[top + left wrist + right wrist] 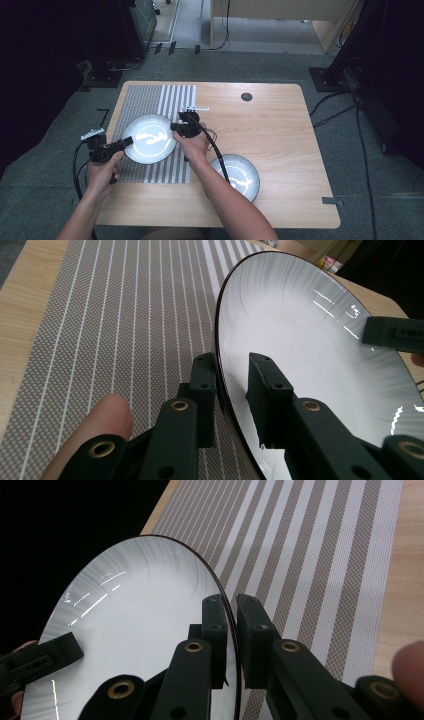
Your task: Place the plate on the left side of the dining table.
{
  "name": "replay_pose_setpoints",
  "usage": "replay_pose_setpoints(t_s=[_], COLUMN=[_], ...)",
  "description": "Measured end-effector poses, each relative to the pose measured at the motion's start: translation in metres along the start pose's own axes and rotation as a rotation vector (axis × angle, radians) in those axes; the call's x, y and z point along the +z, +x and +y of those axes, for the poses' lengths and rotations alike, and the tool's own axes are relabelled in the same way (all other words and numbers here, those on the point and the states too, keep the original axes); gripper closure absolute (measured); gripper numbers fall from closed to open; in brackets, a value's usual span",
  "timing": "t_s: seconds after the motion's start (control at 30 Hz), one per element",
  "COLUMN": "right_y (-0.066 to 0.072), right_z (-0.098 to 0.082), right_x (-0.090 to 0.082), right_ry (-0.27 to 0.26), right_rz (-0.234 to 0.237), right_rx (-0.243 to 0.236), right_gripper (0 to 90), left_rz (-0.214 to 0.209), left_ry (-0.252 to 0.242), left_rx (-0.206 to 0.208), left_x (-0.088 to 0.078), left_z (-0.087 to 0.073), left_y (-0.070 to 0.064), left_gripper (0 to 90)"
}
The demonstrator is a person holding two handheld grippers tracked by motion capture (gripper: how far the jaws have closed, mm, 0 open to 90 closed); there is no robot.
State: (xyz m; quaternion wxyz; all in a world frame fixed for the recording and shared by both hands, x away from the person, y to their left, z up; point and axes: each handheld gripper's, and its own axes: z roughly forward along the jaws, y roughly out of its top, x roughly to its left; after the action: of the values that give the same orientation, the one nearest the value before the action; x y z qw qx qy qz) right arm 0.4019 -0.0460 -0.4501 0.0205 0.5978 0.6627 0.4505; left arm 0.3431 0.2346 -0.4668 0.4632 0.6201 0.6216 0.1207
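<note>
Both tools carry one plate over the striped mat.
Left tool [128,141] and right tool [174,127] pinch opposite rims of the plate [149,138], seemingly lifted; next comes lowering it level onto the placemat [150,100] on the counter [280,125].

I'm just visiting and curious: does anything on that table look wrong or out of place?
Nothing looks broken or spilled. The plate over the striped placemat is gripped at opposite rims by the left gripper and right gripper; a second plate sits flat on the table.
</note>
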Motion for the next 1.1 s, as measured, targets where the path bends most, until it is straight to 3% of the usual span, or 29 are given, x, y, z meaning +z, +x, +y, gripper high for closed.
replay_pose_setpoints(t_s=[0.07, 0.1, 0.17, 0.4, 0.67, 0.8, 1.0, 1.03, 1.1], right_y=[-0.001, -0.001, -0.004, -0.01, -0.014, -0.018, -0.022, -0.025, -0.028], right_z=[0.003, 0.005, 0.011, 0.019, 0.023, 0.028, 0.03, 0.029, 0.028], right_x=[0.004, 0.006, 0.016, 0.038, 0.061, 0.072, 0.078, 0.082, 0.085], right_ry=[0.0, -0.001, -0.006, -0.012, -0.023, -0.026, -0.037, -0.024, -0.019], right_rz=[-0.003, -0.005, -0.013, -0.037, -0.077, -0.079, -0.099, -0.111, -0.111], right_rx=[0.001, 0.004, 0.007, 0.005, 0.005, 0.006, -0.001, -0.004, 0.003], right_gripper=[83.9, 83.9, 83.9, 83.8, 82.8, 83.3, 83.2, 83.0, 83.1], left_rz=[0.004, 0.023, 0.028, 0.056, 0.08, 0.078, 0.093, 0.111, 0.123], left_ry=[-0.004, -0.013, -0.025, -0.006, 0.008, 0.011, 0.028, 0.034, 0.038], left_rx=[-0.001, 0.018, 0.007, -0.013, 0.003, -0.036, -0.038, -0.016, -0.012], left_x=[0.003, 0.007, 0.013, 0.034, 0.05, 0.063, 0.072, 0.074, 0.076], left_z=[0.001, 0.003, 0.007, 0.015, 0.019, 0.02, 0.02, 0.021, 0.022], left_y=[0.001, 0.0, 0.003, 0.012, 0.021, 0.029, 0.028, 0.026, 0.025], left_gripper=[73.7, 73.7, 73.0, 72.8, 72.1, 72.0, 70.9, 71.0, 71.1])
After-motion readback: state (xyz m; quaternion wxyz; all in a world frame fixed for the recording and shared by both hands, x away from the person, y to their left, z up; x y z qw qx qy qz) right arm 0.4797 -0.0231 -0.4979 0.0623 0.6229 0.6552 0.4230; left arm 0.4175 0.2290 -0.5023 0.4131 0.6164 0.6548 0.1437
